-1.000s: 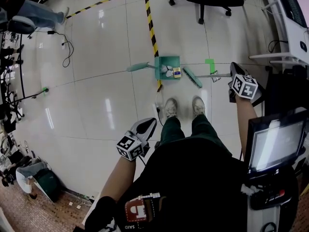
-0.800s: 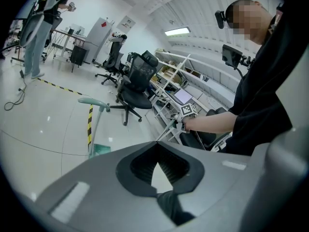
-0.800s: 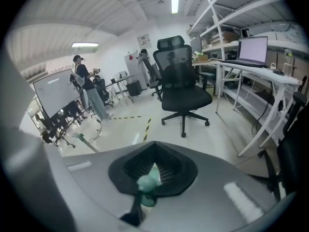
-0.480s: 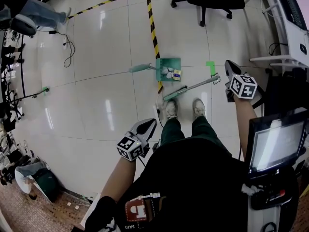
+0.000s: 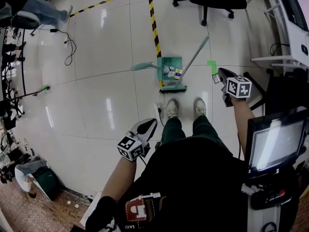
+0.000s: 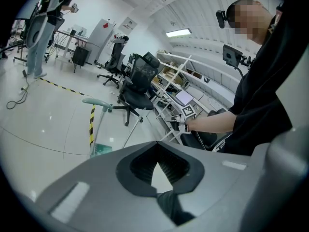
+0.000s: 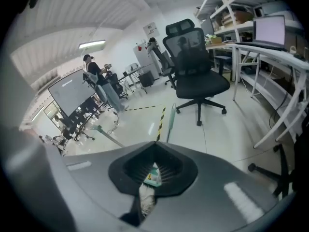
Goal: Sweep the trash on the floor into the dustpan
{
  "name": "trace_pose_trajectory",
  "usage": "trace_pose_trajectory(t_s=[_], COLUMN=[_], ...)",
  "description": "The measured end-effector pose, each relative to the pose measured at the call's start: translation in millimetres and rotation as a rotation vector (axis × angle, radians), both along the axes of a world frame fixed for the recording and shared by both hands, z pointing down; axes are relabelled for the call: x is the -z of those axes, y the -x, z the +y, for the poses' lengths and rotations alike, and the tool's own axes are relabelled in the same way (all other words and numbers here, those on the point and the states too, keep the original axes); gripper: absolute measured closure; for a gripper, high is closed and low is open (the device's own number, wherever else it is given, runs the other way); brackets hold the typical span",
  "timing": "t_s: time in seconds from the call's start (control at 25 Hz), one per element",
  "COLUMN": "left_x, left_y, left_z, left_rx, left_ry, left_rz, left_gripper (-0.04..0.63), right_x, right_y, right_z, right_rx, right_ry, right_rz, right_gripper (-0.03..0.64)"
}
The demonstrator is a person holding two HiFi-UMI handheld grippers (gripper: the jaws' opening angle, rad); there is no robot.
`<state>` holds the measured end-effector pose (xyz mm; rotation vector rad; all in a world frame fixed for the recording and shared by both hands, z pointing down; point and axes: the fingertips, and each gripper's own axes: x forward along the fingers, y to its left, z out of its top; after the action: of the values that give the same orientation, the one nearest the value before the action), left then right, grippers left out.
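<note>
- Down on the floor, in the head view, the broom no longer lies flat to the right of the dustpan. Its head now sits at the dustpan's mouth, on the side towards the person's shoes, and its handle slants up past the dustpan's right edge.
- The right gripper, well right of the dustpan, has drifted closer. It is clenched on nothing and clear of the handle. The left gripper, well short of the dustpan, is likewise clenched and empty.
- Count: one broom, one dustpan, two bits of trash inside it, and none loose nearby. To me the sweeping looks done, with the broom unheld.
- Left gripper view: the jaws are together with nothing between them. One dustpan shows beyond, and the thin broom handle is just to its right.
- Right gripper view: the jaws are together. Through the notch I see the dustpan with trash inside, and the broom handle rises behind it.
</note>
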<state>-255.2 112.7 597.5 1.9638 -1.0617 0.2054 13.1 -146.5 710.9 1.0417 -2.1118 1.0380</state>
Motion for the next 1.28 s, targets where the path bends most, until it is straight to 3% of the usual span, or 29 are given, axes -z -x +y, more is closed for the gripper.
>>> trace_pose_trajectory(t_s=[0.28, 0.32, 0.36, 0.4, 0.64, 1.28], left_x=[-0.5, 0.8, 2.1, 3.7, 22.6, 74.0], left_y=[1.8, 0.4, -0.8, -1.9, -6.1, -56.6], left_z=[-0.2, -1.7, -3.1, -4.4, -17.6, -55.2], left_rx=[0.002, 0.0, -0.001, -0.002, 0.0, 0.019], left_ry=[-0.008, -0.011, -0.015, -0.021, -0.064, -0.143], left_rz=[0.0, 0.005, 0.007, 0.009, 0.008, 0.008], left_gripper=[0.595, 0.595, 0.595, 0.595, 0.595, 0.595], right_x=[-3.7, -3.6, -3.1, -1.9, 20.9, 91.4], right_y=[-15.7, -16.3, -16.2, -16.0, -24.3, -76.2], right_z=[10.0, 11.8, 14.3, 17.2, 21.7, 1.5], right_rx=[-0.022, -0.02, -0.016, -0.011, 0.0, -0.006], right_ry=[0.037, 0.048, 0.063, 0.077, 0.09, 0.078], right_rz=[0.02, 0.015, 0.006, -0.003, -0.028, -0.13], right_gripper=[0.614, 0.604, 0.533, 0.518, 0.483, 0.514])
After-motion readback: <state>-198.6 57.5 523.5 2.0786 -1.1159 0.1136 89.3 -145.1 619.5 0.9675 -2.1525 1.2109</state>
